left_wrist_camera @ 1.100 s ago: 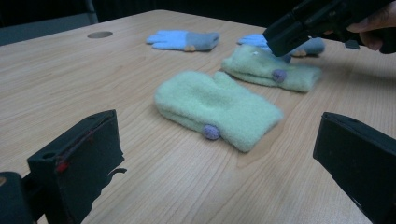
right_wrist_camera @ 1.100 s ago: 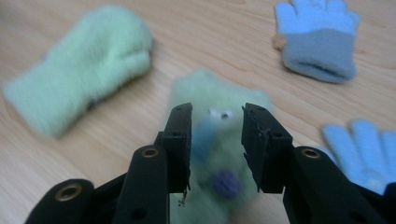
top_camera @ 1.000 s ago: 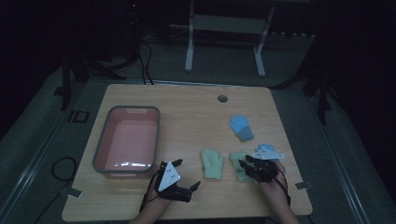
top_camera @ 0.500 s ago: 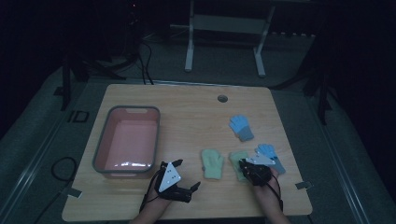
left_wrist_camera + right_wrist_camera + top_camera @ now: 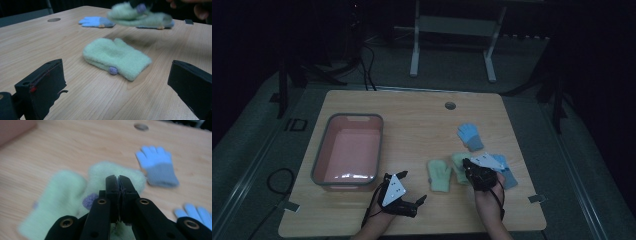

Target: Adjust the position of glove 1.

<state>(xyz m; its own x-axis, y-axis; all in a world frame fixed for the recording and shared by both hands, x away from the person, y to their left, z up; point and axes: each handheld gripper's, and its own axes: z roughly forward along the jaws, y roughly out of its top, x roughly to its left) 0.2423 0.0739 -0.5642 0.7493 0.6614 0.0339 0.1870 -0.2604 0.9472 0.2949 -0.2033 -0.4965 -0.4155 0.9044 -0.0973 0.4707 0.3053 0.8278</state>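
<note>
Lower left of high view: left gripper (image 5: 409, 200) on table (image 5: 412, 110), just below tub (image 5: 348, 152). Centre: flat mitten (image 5: 439, 175), beside and left of lifted mitten (image 5: 460, 165) pinched in right gripper (image 5: 469, 165). Right of that gripper: near glove (image 5: 504, 170). Above, toward upper right: far glove (image 5: 470, 136). Top centre: table hole (image 5: 450, 105).

Pink bin (image 5: 348, 155), blue gloves (image 5: 470, 136), wooden table (image 5: 412, 115).
</note>
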